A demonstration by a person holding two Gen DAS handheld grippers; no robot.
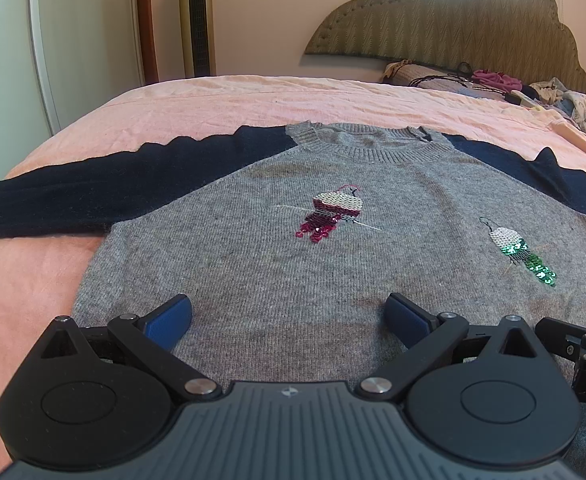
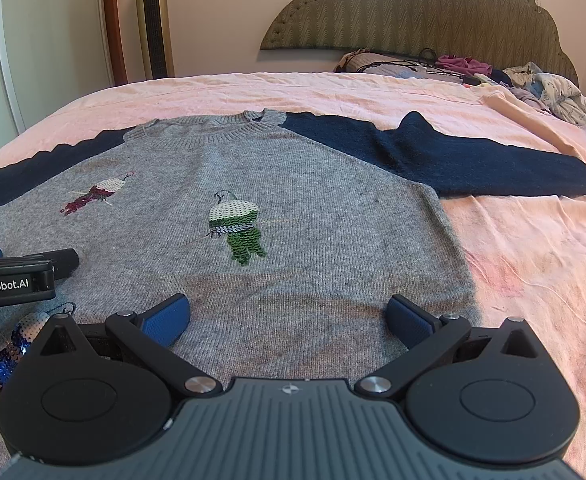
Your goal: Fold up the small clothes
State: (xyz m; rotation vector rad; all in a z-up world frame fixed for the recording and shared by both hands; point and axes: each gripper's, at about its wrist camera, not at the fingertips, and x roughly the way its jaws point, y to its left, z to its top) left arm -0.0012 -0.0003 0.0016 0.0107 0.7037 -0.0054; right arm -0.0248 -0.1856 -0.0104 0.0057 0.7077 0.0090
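A small grey knit sweater with navy sleeves lies flat and face up on the pink bed, both sleeves spread sideways. It bears sequin birds: a red one, a green one and a blue one. My left gripper hovers open over the lower left part of the sweater, with nothing between its blue pads. My right gripper is open over the lower right part, also holding nothing. The left gripper's body shows at the left edge of the right wrist view.
The pink bedsheet extends on all sides of the sweater. A pile of clothes and cables lies at the far right by the padded headboard. A gold tower fan stands by the wall.
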